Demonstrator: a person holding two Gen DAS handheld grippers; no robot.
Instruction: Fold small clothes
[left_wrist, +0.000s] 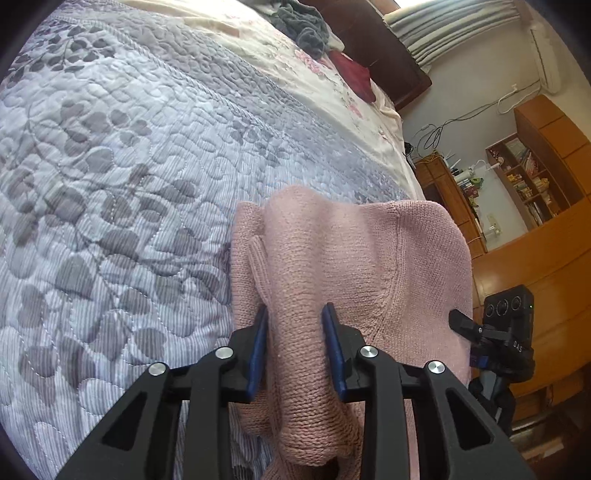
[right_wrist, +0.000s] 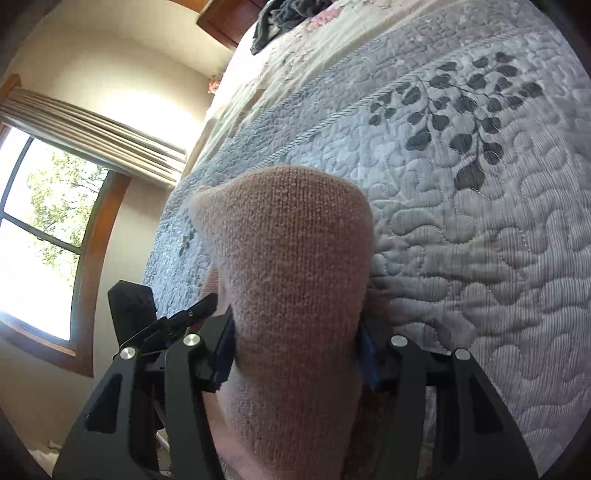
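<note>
Sweater (left_wrist: 332, 258), pink knit, hangs over the quilted bed (left_wrist: 110, 166), pinched by both the left gripper (left_wrist: 295, 332) and right gripper (right_wrist: 295, 343). Judging by this, the carrying or spreading step is in hand; next calls for laying it flat on the quilt

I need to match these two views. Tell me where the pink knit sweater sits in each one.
Left wrist: pink knit sweater lower centre-right, pinched between the left gripper fingers.
Right wrist: it fills the centre, bunched in the right gripper.
Shared landmark: the dark grey garment at the far end of the bed.
</note>
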